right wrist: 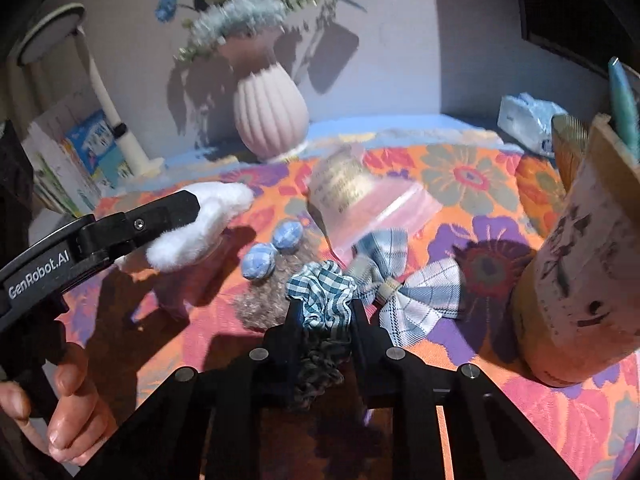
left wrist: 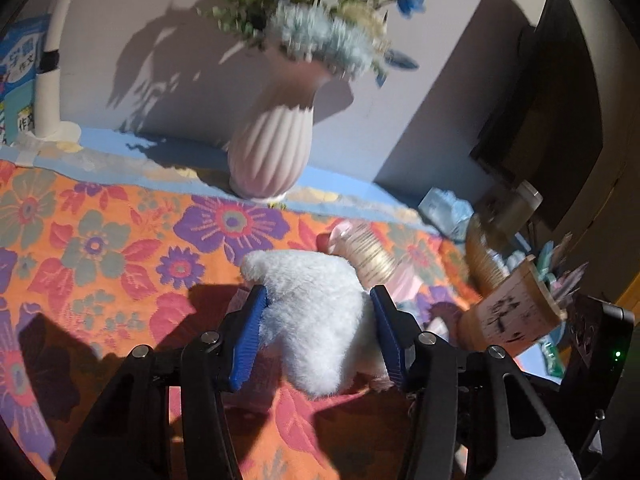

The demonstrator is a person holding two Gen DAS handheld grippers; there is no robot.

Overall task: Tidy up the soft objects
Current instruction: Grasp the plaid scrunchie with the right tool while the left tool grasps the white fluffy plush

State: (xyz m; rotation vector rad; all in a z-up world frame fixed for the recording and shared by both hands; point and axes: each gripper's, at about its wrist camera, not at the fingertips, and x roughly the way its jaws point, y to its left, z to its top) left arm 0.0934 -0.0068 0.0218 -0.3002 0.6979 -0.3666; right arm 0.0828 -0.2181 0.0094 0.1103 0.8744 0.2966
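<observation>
Jaws of the left gripper (left wrist: 318, 320) are squeezing a white plush toy (left wrist: 316, 312), while the right gripper (right wrist: 324, 312) is pinching a checked scrunchie (right wrist: 322, 294), a plaid bow (right wrist: 416, 292) lying just beside them.

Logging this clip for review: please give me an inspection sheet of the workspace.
Surface: floral orange cloth, strongly shadowed.
Job's things: white plush; checked scrunchie; plaid bow; two blue fabric balls.
Clutter: pink box, wooden holder, tissue pack.
Grippers: left tongs clamp the plush; right tongs pinch the scrunchie.
Cables: nothing seen.
Surroundings: ribbed vase of flowers, lamp, books, wall.
</observation>
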